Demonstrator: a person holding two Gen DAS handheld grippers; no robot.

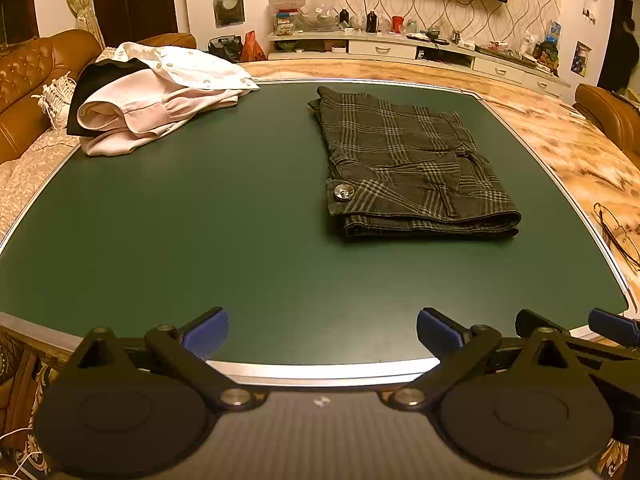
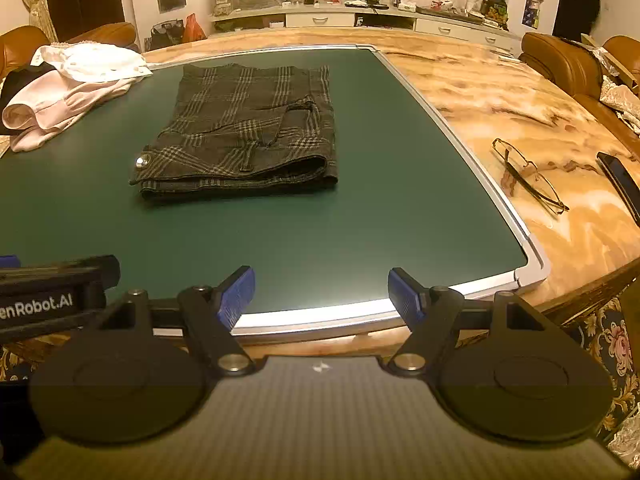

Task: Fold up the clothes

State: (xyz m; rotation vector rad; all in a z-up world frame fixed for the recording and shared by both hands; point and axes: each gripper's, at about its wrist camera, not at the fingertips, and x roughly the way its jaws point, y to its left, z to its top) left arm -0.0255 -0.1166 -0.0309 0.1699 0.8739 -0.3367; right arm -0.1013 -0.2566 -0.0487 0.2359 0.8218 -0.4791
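A folded dark plaid garment (image 1: 408,168) with a metal button lies flat on the green mat (image 1: 200,220); it also shows in the right wrist view (image 2: 248,136). A loose pile of pink and white clothes (image 1: 160,96) sits at the mat's far left corner, also in the right wrist view (image 2: 72,88). My left gripper (image 1: 322,334) is open and empty above the mat's near edge. My right gripper (image 2: 322,294) is open and empty at the near edge, to the right of the left one. Both are well short of the plaid garment.
The mat (image 2: 360,200) lies on a marble table (image 2: 540,92). Eyeglasses (image 2: 528,176) and a dark phone (image 2: 620,180) lie on the marble to the right. Brown leather seats (image 1: 24,84) flank the table. A cluttered TV cabinet (image 1: 400,44) stands behind.
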